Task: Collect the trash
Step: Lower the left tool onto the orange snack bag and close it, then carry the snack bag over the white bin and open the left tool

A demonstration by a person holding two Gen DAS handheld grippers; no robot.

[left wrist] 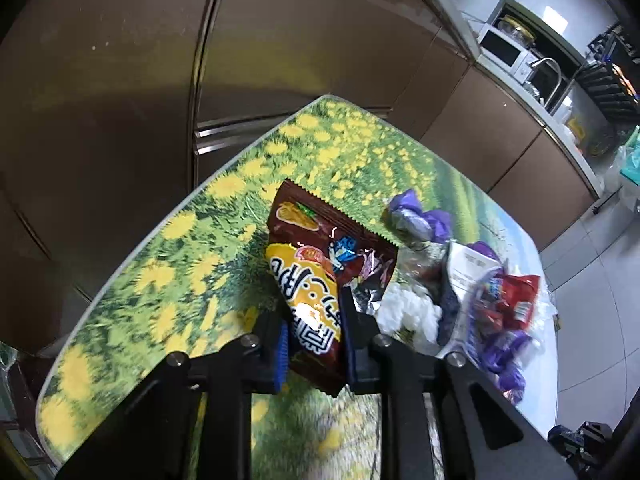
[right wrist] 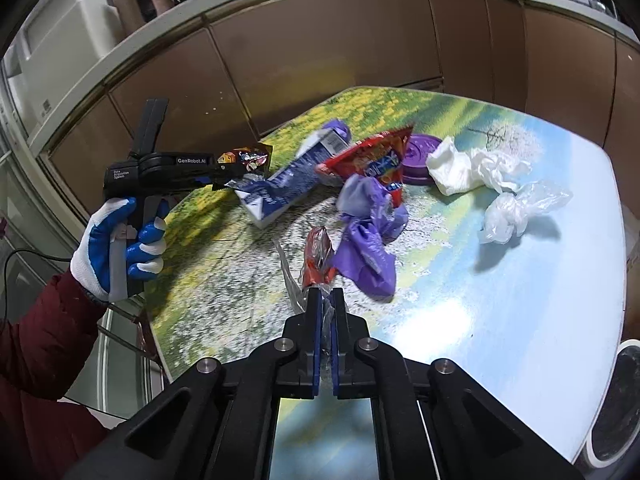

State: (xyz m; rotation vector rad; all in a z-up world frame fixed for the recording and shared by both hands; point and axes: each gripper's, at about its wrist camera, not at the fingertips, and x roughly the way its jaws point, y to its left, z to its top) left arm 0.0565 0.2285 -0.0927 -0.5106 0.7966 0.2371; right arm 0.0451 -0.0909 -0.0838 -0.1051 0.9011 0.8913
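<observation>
Risk first, judged from the grips: the right claw (right wrist: 326, 296) is pinched together on only a thin fold of a clear plastic wrapper (right wrist: 292, 280) with a red scrap (right wrist: 318, 258) at its far end, so the film could slide out or tear once lifted, and the scrap could drop back on the table (right wrist: 500, 300). The left claw (left wrist: 316, 320) is clamped on the lower part of a brown-and-yellow snack bag (left wrist: 316, 276), most of the bag standing free beyond the pads; a quick swing could make it pivot or slip. No bin is identified in either view, so the drop spot cannot be told. Both claws are closed on trash, none empty. Just beyond the right claw a crumpled purple bag (right wrist: 368, 240) lies on the table, touching the red scrap or just beside it, not clear which; it could be dragged along. Farther out: a red snack packet (right wrist: 376, 160), a blue-white carton (right wrist: 288, 180), a purple lid (right wrist: 424, 156). To the far right, white tissue (right wrist: 460, 168) and a clear bag (right wrist: 516, 212), well apart from the claw. At left, the gloved left hand (right wrist: 120, 240) is seen on its handle. Most of the trash is not yet collected.
</observation>
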